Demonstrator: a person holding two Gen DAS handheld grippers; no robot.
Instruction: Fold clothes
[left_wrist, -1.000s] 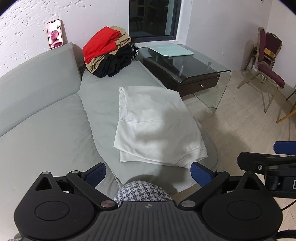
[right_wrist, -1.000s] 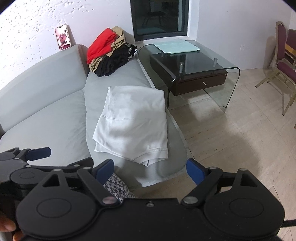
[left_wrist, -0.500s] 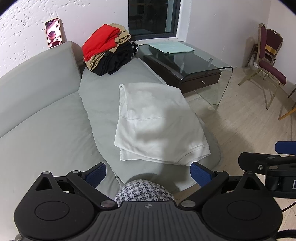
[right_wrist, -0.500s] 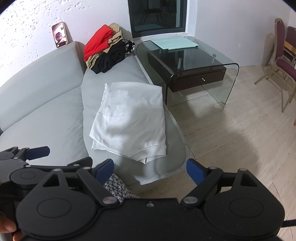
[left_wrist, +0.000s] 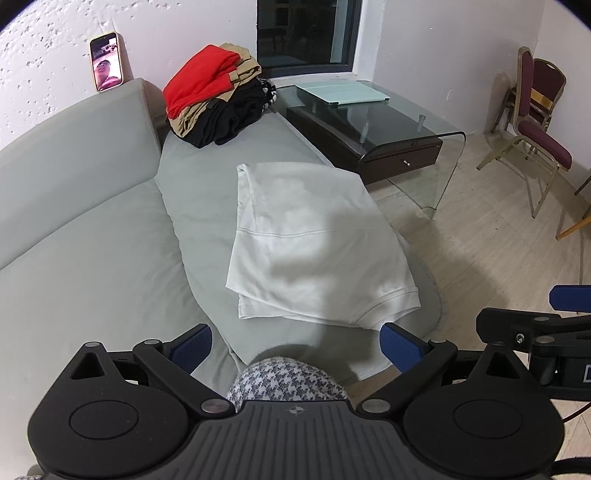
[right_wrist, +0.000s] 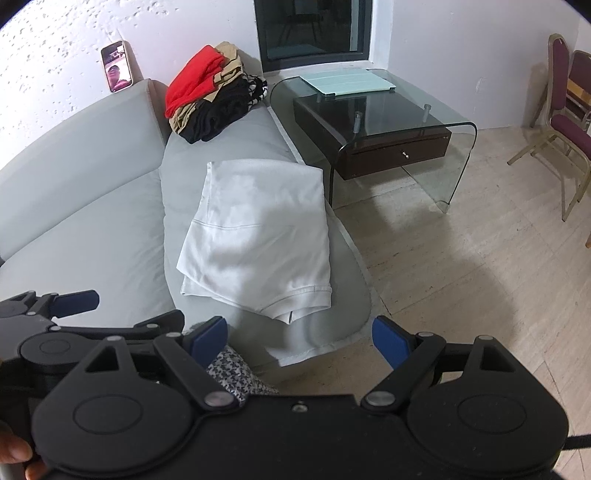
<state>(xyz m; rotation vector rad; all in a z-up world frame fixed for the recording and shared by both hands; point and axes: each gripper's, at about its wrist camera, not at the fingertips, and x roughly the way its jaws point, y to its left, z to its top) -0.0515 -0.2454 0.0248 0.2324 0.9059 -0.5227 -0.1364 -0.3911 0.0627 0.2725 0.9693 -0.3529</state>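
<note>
The black left gripper with blue pads (left_wrist: 295, 345) is held wide apart, angled downward; the matching black right gripper (right_wrist: 300, 339) is likewise spread, nothing gripped.

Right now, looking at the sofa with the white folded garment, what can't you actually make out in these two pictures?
- White garment: its kind; folded, with under layers hidden, both views.
- Clothes pile: the number of pieces, overlapping, far off, both views.
- Phone screen: too small to read.
- Chairs: cut off by the right wrist view's edge.
- Person's patterned clothing: mostly hidden behind the left hand-held gripper.
- Right hand-held gripper: blocks the sofa's near end.
</note>
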